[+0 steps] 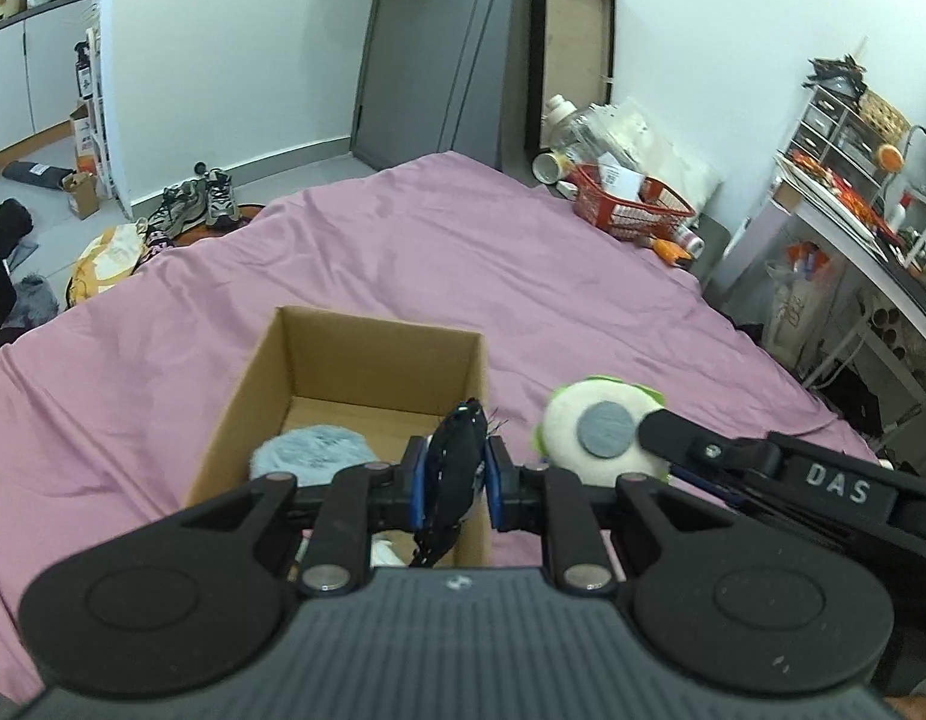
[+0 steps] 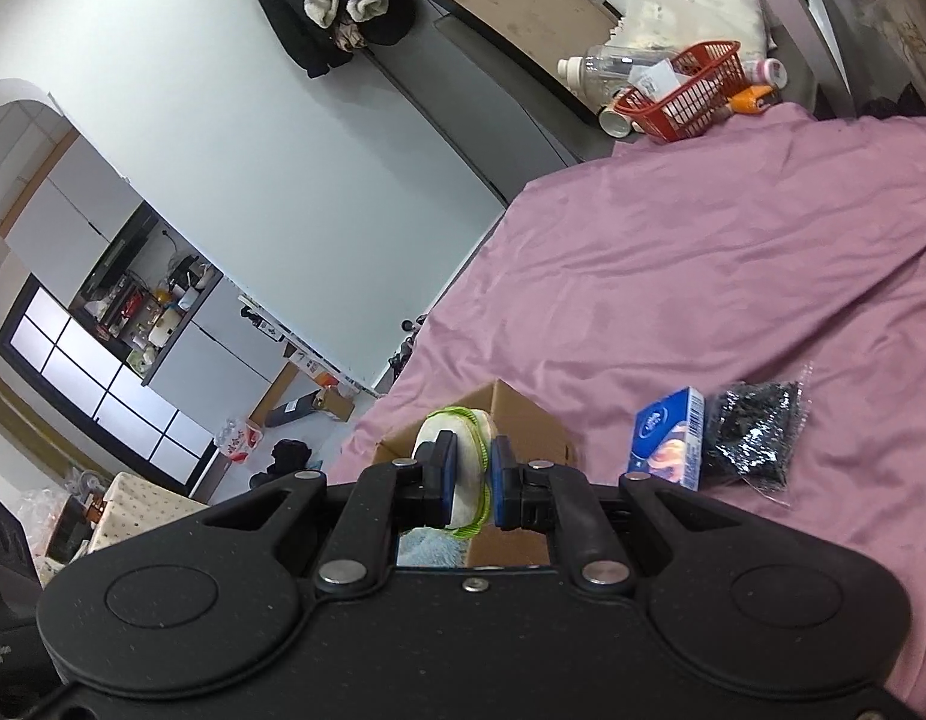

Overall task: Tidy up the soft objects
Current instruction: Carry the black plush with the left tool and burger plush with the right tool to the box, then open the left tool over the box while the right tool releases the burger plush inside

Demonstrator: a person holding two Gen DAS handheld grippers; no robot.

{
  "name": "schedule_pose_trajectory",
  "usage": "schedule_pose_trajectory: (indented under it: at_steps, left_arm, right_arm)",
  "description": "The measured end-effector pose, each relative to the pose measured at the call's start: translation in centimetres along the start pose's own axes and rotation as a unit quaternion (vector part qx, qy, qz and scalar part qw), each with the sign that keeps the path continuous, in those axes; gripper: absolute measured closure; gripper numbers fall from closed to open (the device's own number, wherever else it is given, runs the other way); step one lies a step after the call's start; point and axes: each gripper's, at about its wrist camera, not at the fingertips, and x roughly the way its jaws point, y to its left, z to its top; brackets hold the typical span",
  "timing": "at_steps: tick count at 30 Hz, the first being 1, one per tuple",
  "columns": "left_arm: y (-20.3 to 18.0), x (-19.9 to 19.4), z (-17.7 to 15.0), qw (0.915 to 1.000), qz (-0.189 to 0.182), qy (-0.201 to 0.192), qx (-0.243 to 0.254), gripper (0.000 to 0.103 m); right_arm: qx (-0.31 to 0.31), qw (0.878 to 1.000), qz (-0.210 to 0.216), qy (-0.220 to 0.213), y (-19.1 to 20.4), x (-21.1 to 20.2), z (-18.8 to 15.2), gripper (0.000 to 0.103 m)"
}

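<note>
An open cardboard box (image 1: 366,354) stands on the pink bedsheet (image 1: 402,252), with a fluffy light-blue item (image 1: 312,450) inside it. My left gripper (image 1: 456,480) is shut on a black soft item (image 1: 456,468) held above the box's near right corner. To its right, my right gripper (image 2: 470,474) is shut on a white round plush with a green rim and a grey patch (image 1: 595,432). In the right wrist view that plush (image 2: 463,468) hangs in front of the box (image 2: 523,420), and the blue item (image 2: 429,546) shows below it.
A blue tissue pack (image 2: 670,441) and a black item in a clear bag (image 2: 751,438) lie on the sheet to the right. A red basket (image 1: 634,204) and bottles sit at the bed's far corner. Shoes (image 1: 204,198) and clutter cover the floor at left; a desk (image 1: 853,222) stands right.
</note>
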Motion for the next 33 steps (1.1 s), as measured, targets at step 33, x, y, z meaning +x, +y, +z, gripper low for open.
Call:
schedule_pose_trajectory:
  at_steps: [33]
  left_arm:
    - [8.6, 7.1, 4.6, 0.9982, -0.010, 0.027, -0.053, 0.072]
  right_arm:
    - [-0.036, 0.998, -0.056, 0.023, 4.6, 7.3, -1.3, 0.091]
